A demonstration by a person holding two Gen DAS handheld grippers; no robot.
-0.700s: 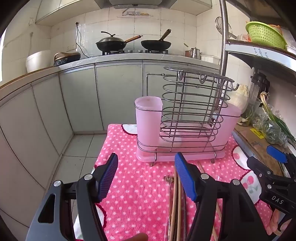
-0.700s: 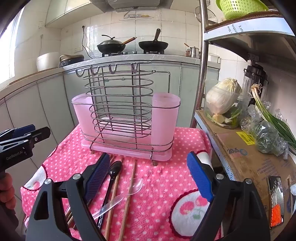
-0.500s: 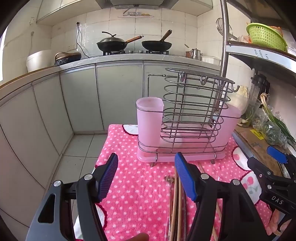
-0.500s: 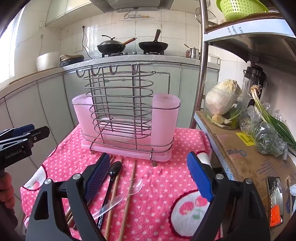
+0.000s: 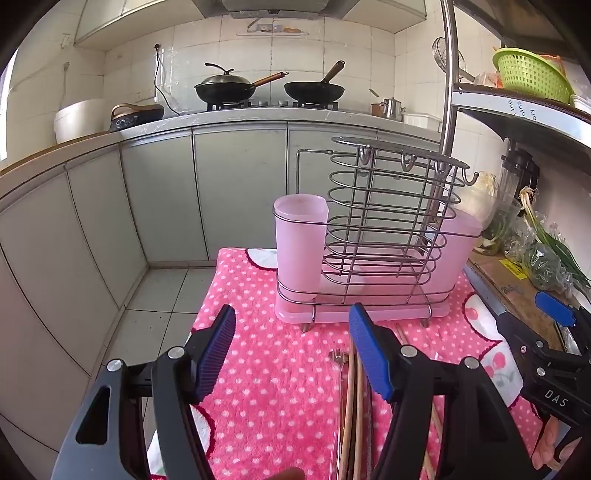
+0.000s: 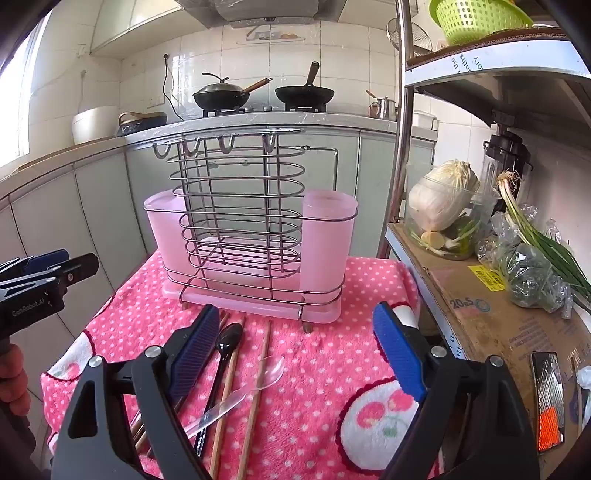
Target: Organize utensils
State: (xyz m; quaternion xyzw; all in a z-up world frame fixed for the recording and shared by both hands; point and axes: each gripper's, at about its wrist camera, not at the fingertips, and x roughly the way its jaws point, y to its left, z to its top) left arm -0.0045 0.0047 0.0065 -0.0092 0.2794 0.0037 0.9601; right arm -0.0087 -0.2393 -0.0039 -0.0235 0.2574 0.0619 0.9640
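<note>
Nothing has moved: both grippers' jaws stay spread and empty, the left gripper (image 5: 291,354) and right gripper (image 6: 295,347) hovering over chopsticks (image 6: 258,369) at 6 o'clock of the rack (image 6: 243,236).

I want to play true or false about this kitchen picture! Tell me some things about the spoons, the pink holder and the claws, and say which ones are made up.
1. The black spoon lies on the pink dotted cloth. True.
2. The clear spoon stands inside the pink cup. False: it lies on the cloth, across a chopstick.
3. Both claws are open and empty. True: the right claw and left claw hold nothing.
4. The wire rack is full of utensils. False: nothing shows inside it.
5. A green basket sits on the floor. False: it is up on a shelf.
</note>
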